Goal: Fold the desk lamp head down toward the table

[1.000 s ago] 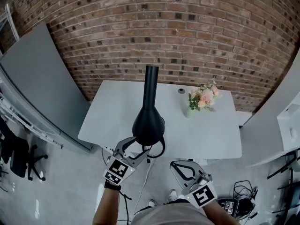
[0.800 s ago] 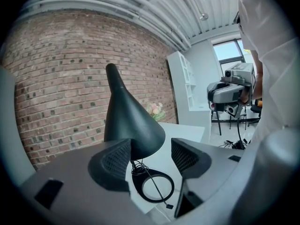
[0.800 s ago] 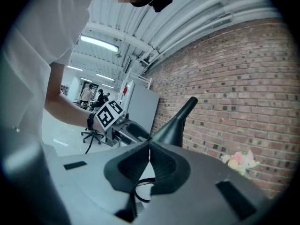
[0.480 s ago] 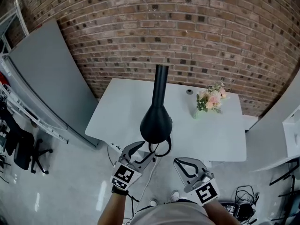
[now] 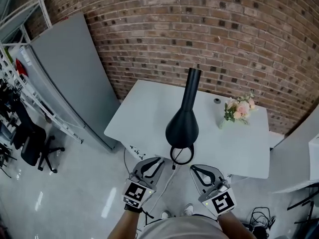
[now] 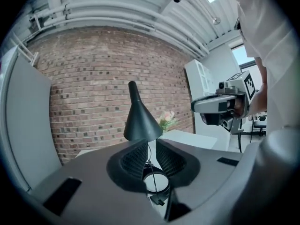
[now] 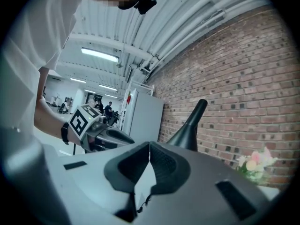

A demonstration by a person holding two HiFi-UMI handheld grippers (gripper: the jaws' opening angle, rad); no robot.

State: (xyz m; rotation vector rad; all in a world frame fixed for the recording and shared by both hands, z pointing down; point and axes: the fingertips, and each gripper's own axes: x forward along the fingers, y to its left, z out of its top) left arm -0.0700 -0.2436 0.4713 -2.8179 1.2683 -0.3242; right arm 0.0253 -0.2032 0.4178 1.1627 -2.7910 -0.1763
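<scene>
Left gripper [image 5: 159,160]: jaws closing, narrow gap, nothing between them. Right gripper [image 5: 192,168]: jaws together, empty. Lamp head [image 5: 182,128] sits just ahead of both tips, untouched, above the table [image 5: 144,108] edge.

Matt black lamp head [image 5: 182,127], smooth white table [image 5: 149,111], rough brick wall [image 5: 224,34], glossy floor [image 5: 75,183]
</scene>
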